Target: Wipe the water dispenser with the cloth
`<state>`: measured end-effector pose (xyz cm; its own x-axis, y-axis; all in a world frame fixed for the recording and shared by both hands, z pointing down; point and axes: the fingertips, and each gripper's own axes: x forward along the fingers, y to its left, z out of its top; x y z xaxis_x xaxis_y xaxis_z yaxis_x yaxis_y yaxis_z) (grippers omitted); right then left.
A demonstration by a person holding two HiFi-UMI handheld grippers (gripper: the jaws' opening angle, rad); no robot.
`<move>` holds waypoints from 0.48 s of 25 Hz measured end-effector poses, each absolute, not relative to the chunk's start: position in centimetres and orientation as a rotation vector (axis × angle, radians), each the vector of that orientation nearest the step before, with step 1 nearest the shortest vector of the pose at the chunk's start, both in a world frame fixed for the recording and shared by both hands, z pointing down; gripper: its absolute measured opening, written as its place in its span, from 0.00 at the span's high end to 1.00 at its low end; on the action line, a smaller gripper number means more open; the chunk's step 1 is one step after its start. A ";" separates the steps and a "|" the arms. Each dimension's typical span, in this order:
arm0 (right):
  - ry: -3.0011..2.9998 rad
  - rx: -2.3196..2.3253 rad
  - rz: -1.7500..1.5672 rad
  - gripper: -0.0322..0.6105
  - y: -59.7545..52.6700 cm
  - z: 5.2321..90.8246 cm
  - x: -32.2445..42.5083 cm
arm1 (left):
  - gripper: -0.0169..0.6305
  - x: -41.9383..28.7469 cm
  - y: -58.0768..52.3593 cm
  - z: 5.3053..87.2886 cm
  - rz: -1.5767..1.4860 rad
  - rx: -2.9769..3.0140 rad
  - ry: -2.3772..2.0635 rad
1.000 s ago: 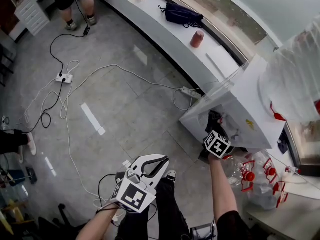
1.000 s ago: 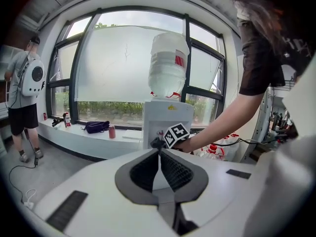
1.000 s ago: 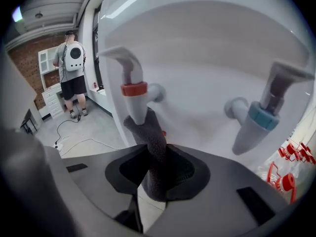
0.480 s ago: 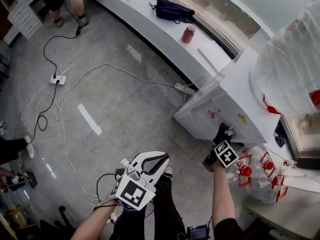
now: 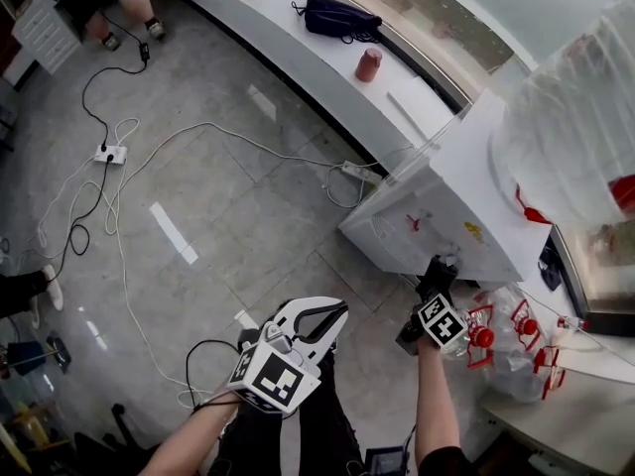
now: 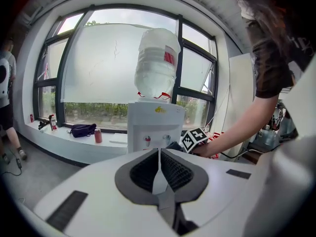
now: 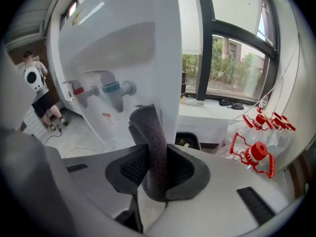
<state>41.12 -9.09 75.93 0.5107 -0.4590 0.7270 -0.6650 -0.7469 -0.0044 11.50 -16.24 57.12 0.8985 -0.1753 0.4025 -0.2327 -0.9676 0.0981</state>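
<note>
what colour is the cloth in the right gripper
Dark grey. The cloth shows best in the right gripper view.

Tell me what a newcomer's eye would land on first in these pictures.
The white water dispenser with its big upturned bottle dominates the right of the head view. Just below its front, the right tongs pinch a dark grey cloth close to the dispenser, while the left tongs hang shut and empty. A white power strip lies on the grey floor at far left.
</note>
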 end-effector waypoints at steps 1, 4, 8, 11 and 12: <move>-0.977 2.447 1.063 0.79 -9.4 76.2 40.5 | 0.94 11.5 -16.3 57.2 0.596 2.916 -0.323; -1.099 2.322 1.042 0.79 -10.8 77.8 37.8 | 0.94 10.9 -16.3 57.5 0.599 2.903 -0.342; -1.226 2.182 1.014 0.79 -14.2 79.7 33.8 | 0.95 9.7 -17.0 58.3 0.614 2.881 -0.393; -1.299 2.116 1.010 0.79 -17.5 80.9 31.4 | 0.94 8.5 -17.8 58.9 0.617 2.857 -0.444; -1.321 2.095 1.006 0.79 -18.5 81.4 30.7 | 0.94 8.1 -18.0 59.1 0.616 2.850 -0.460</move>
<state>30.66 -18.54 81.37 0.2701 -0.5629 0.7811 -0.9028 -0.4301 0.0023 8.12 -18.04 59.11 0.8655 -0.2586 0.4289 -0.3375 -0.9339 0.1180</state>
